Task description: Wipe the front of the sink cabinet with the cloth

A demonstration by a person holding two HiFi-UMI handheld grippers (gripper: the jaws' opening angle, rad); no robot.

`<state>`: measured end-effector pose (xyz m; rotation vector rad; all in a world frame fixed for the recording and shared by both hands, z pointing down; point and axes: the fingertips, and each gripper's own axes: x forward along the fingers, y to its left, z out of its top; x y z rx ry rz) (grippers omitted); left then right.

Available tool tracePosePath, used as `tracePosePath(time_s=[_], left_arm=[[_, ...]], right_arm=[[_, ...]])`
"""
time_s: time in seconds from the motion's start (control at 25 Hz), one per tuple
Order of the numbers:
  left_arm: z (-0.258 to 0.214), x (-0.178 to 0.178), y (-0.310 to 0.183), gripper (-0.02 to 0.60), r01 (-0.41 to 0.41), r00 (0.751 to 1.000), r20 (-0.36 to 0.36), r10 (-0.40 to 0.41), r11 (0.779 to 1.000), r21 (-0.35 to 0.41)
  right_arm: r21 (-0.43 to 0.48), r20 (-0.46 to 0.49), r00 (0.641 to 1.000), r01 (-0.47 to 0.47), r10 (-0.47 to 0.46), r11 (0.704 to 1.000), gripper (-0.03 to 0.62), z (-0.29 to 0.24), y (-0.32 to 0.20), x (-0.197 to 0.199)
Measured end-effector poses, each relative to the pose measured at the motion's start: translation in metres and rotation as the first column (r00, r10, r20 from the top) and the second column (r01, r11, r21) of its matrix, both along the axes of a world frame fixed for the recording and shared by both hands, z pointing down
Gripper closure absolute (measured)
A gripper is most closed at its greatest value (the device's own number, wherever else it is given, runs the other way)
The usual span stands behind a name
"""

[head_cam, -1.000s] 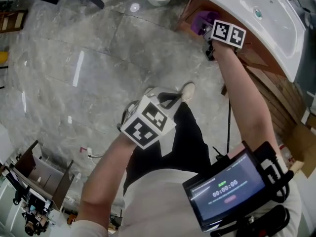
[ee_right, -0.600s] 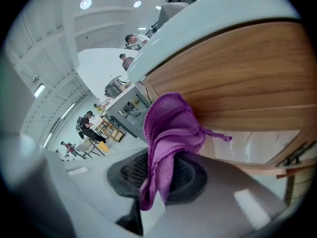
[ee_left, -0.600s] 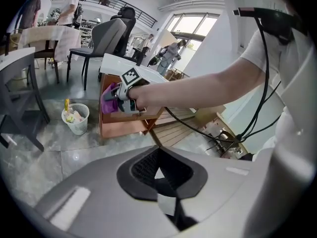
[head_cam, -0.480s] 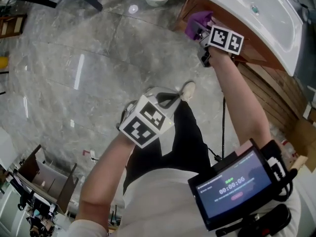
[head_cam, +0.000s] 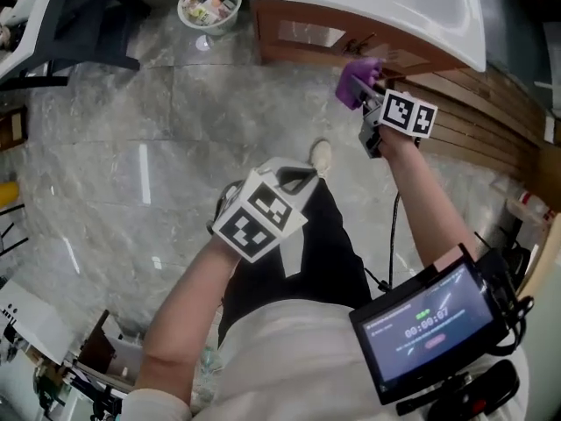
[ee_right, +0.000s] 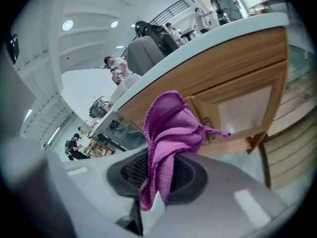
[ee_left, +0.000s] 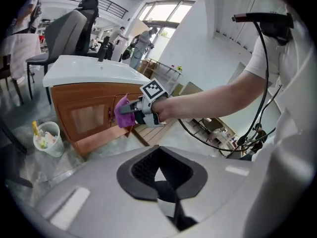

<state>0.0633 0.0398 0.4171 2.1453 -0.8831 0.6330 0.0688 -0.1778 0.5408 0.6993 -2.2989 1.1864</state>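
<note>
Right gripper view shows the right gripper pinching the purple cloth, which bunches up just before the wooden cabinet front; whether cloth and door touch, I cannot tell; the left gripper hangs well back, jaws pressed together on nothing; wiping seems to be in hand below the sink; no panel shows as done, so most of the front likely remains.

bare floor before cabinet, bin beside
</note>
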Motion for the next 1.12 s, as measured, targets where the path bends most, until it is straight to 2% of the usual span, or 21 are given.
tracePosePath(time_s=[0.28, 0.44, 0.56, 0.76, 1.12], left_arm=[[0.002, 0.058, -0.038, 0.574, -0.114, 0.994, 0.004, 0.114, 0.994, 0.0], [0.007, 0.086, -0.063, 0.575, -0.14, 0.99, 0.002, 0.14, 0.99, -0.003], [0.01, 0.102, -0.081, 0.574, -0.149, 0.989, -0.002, 0.149, 0.989, -0.003], [0.019, 0.115, -0.107, 0.575, -0.135, 0.991, -0.004, 0.135, 0.991, -0.015], [0.021, 0.114, -0.126, 0.575, -0.088, 0.996, -0.008, 0.087, 0.996, -0.022]], right_arm=[[0.045, -0.116, 0.971, -0.206, 0.21, 0.977, 0.513, 0.022, -0.063, 0.169], [0.077, -0.181, 0.939, -0.283, 0.292, 0.956, 0.513, 0.039, -0.106, 0.238], [0.095, -0.213, 0.922, -0.311, 0.325, 0.946, 0.513, 0.052, -0.137, 0.271], [0.094, -0.249, 0.908, -0.323, 0.336, 0.942, 0.513, 0.076, -0.18, 0.288], [0.094, -0.272, 0.932, -0.224, 0.241, 0.97, 0.513, 0.092, -0.195, 0.245]])
